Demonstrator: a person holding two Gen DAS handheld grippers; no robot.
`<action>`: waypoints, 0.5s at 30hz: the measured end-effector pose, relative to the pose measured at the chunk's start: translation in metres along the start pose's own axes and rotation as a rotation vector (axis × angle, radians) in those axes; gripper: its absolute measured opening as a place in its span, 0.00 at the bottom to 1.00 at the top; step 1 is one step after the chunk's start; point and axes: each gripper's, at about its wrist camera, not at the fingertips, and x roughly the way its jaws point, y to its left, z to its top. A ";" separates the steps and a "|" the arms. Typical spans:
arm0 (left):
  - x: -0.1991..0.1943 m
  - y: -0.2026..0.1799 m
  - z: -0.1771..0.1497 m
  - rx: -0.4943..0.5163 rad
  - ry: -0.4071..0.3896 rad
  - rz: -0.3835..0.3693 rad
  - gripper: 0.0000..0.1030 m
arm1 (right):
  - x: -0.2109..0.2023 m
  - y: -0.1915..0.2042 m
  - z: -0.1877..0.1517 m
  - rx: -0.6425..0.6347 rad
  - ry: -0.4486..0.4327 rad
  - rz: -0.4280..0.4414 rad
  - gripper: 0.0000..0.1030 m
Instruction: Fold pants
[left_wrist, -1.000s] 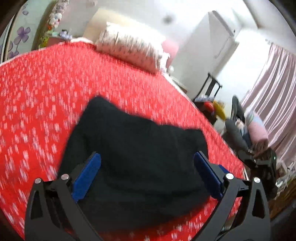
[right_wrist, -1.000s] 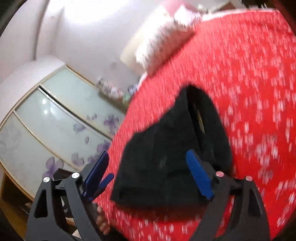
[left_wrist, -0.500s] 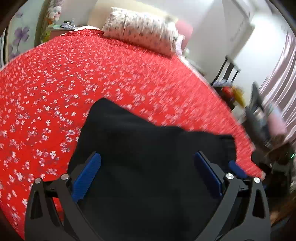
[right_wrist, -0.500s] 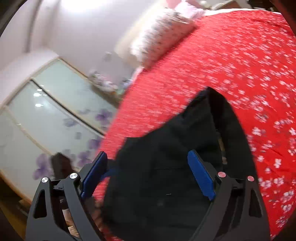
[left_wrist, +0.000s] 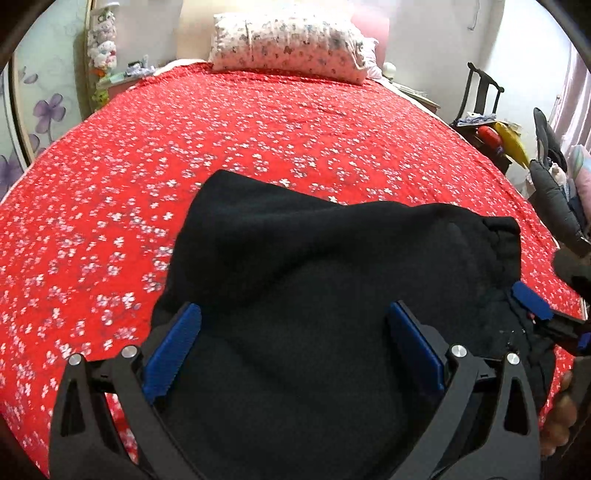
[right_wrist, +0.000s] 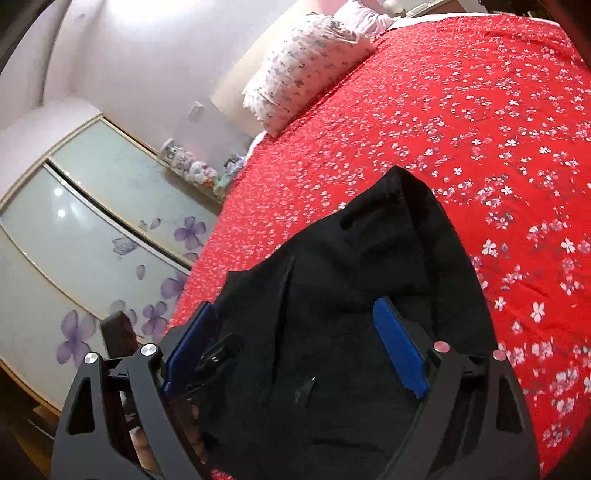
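Your black pants (left_wrist: 325, 280) lie bunched on the red floral bedspread (left_wrist: 258, 129), near its edge. Both the left claw (left_wrist: 295, 347) and right claw (right_wrist: 295, 343) hover spread, pinching nothing. You're between folds, it seems: next, choose an edge and pinch it.

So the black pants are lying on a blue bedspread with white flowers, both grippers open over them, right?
Not quite: the bedspread is red with white flowers, as the left wrist view shows. The black pants do lie on it, with the left gripper and right gripper open over them.
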 end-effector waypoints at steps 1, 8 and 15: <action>-0.003 0.000 -0.001 -0.001 -0.005 0.007 0.98 | -0.004 0.000 0.000 0.000 0.006 0.025 0.87; -0.036 -0.001 -0.025 0.046 -0.051 0.040 0.98 | -0.033 0.010 -0.005 -0.091 0.086 0.179 0.90; -0.074 0.002 -0.056 0.084 -0.154 0.005 0.98 | -0.046 0.002 -0.020 -0.143 0.256 0.186 0.92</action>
